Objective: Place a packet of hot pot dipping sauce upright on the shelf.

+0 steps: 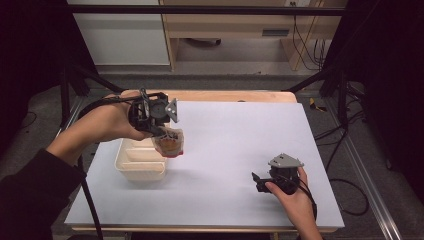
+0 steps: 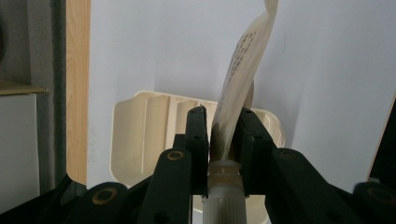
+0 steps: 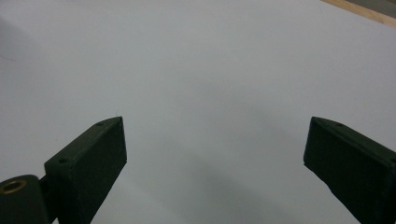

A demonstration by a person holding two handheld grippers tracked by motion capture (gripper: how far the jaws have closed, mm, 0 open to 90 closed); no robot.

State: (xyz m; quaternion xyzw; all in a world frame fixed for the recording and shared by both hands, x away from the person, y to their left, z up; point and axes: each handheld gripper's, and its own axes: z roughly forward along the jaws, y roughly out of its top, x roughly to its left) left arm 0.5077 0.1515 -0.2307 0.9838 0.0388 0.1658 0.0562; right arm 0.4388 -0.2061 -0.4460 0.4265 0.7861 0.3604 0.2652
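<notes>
My left gripper (image 1: 162, 134) is shut on a soft spouted pouch (image 1: 170, 144), held in the air over the right end of a cream ridged tray (image 1: 134, 161). In the left gripper view the jaws pinch the pouch (image 2: 243, 79) just above its white screw spout (image 2: 225, 196), and the flat pale pouch stands up edge-on with small print along it; the tray (image 2: 140, 135) lies behind it. My right gripper (image 1: 256, 180) rests low at the front right of the white sheet, open. Its two black jaws (image 3: 217, 154) stand far apart with only bare sheet between them.
A white sheet (image 1: 240, 145) covers the wooden table, whose edge (image 1: 235, 96) shows at the back. Black frame posts stand at both sides. Cables trail on the floor at the right, and a wooden cabinet stands behind the table.
</notes>
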